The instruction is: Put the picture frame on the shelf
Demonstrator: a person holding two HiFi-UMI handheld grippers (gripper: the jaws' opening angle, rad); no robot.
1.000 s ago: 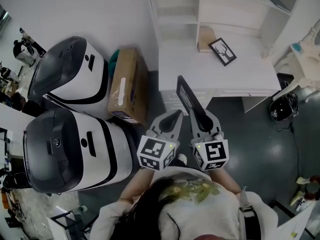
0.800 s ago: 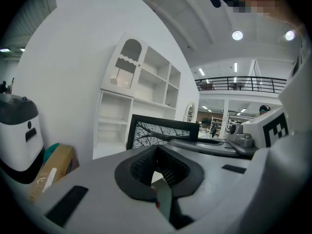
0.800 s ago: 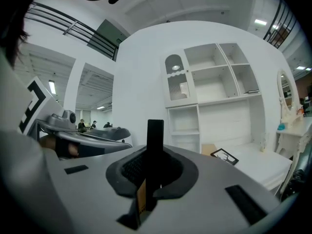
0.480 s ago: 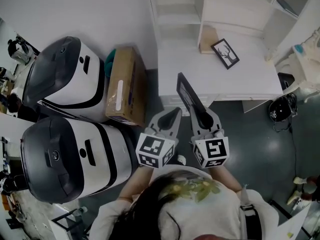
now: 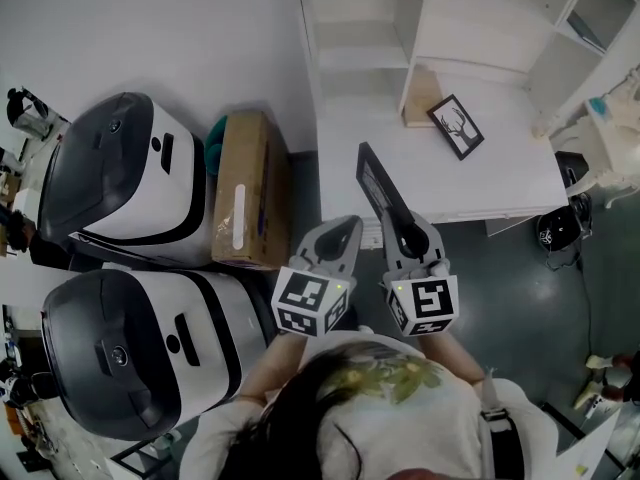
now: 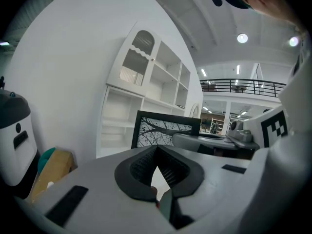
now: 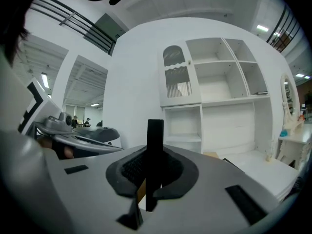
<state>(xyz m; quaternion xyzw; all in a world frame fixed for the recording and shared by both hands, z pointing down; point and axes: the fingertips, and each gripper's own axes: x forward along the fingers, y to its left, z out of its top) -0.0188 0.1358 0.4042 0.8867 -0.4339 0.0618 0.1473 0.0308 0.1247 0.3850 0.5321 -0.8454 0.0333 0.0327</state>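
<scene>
Picture frame [image 5: 376, 186], clamped at its thin edge in the right claw [image 5: 403, 236], short of the shelf [image 5: 362, 56], may pivot and slip; left claw [image 5: 343, 234] is closed, empty.

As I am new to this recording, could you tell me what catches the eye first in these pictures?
Two big white-and-black machines fill the head view's left, with a cardboard box beside them. In the middle, the right gripper is shut on a dark picture frame, held out toward the white shelf unit, where a second frame lies flat on the desktop.
</scene>
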